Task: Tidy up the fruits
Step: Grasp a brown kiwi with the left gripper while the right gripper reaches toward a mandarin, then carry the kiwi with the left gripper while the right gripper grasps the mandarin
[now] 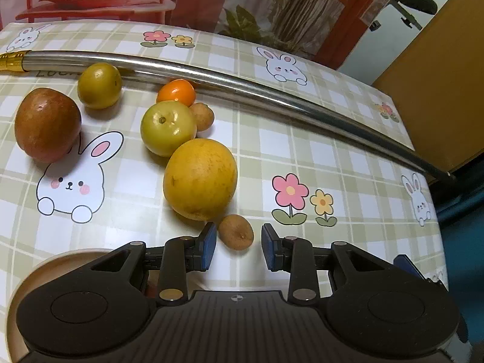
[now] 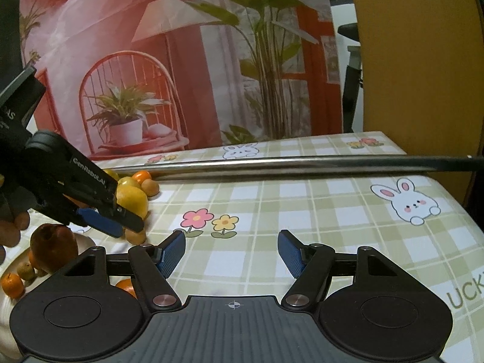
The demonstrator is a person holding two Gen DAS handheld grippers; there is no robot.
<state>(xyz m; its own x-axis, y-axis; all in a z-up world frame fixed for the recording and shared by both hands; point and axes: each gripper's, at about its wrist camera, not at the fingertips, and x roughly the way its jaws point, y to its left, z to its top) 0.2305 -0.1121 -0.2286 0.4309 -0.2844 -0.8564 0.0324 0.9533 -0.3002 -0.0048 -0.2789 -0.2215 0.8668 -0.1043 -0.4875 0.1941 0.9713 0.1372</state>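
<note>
— We're over the table with the checked green rabbit-print cloth (image 1: 332, 151), a printed curtain behind it. Where's our cream bowl (image 1: 39, 272)?

— At seven o'clock of the left gripper (image 1: 239, 228). The right gripper (image 2: 231, 242) stands half open, empty and farther off, so we judge the left takes this one.

— And the fruit?

— The small brown round fruit (image 1: 236, 232) sits at twelve o'clock, between our left fingertips, near-round, no axis to mind. The jaws are narrow but released: no pad presses on it yet.
</note>
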